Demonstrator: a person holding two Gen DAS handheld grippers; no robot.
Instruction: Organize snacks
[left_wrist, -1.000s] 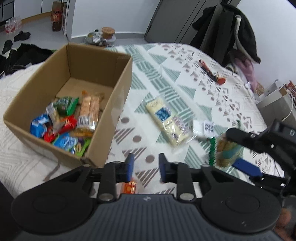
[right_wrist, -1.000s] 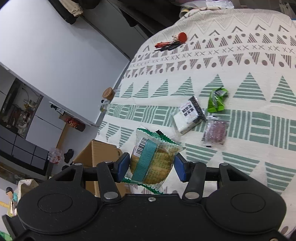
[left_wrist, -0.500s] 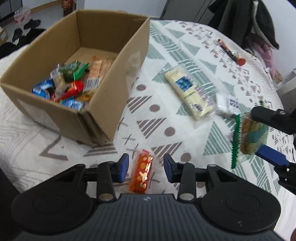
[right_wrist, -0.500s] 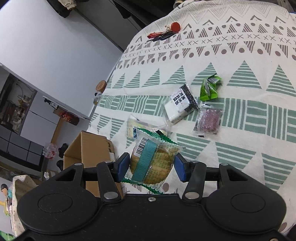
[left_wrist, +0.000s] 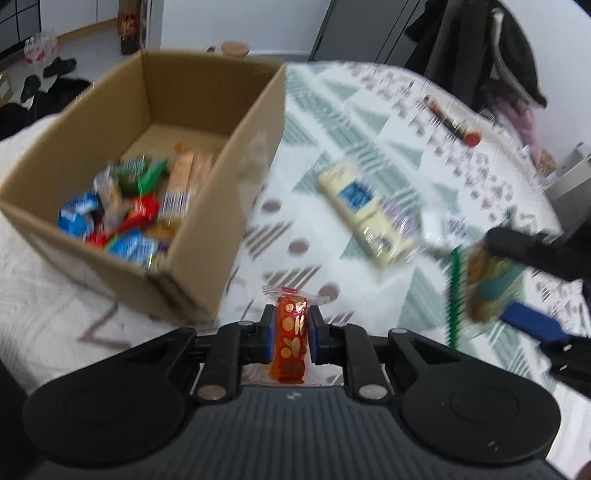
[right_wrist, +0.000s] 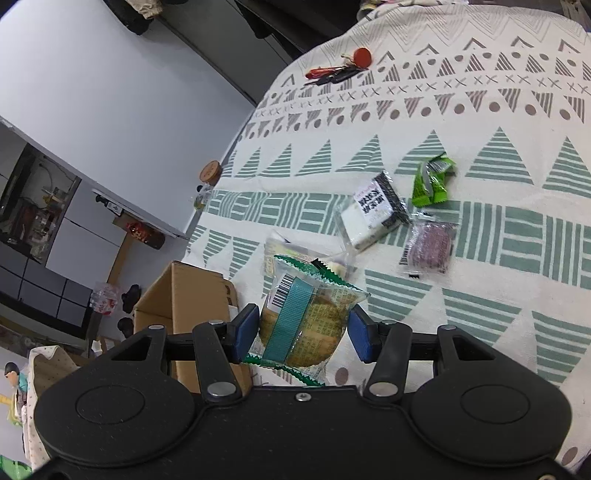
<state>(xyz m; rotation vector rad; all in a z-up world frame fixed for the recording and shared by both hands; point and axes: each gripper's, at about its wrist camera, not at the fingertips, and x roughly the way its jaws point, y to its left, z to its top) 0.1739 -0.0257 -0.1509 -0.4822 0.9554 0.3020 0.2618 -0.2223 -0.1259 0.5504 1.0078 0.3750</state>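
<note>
My left gripper (left_wrist: 291, 334) is shut on a small orange snack bar (left_wrist: 291, 341), just in front of the near corner of the cardboard box (left_wrist: 221, 206). The box holds several wrapped snacks (left_wrist: 122, 210). My right gripper (right_wrist: 303, 334) is shut on a green-edged cake packet (right_wrist: 306, 321); the cake packet (left_wrist: 487, 291) also shows at the right of the left wrist view. On the patterned bedspread lie a long yellow cracker pack (left_wrist: 365, 210), a black-and-white packet (right_wrist: 373, 214), a green packet (right_wrist: 432, 181) and a purple packet (right_wrist: 430, 247).
The box (right_wrist: 192, 310) stands at the bed's left side. Red keys (right_wrist: 340, 68) lie far back on the bedspread (right_wrist: 498, 122). A round wooden lid (right_wrist: 210, 171) sits past the bed edge. Dark clothes hang behind the bed, and shoes lie on the floor.
My left gripper has closed on the orange snack bar and raised it off the bedspread. My right gripper has carried the cake packet leftward, nearer the box.
</note>
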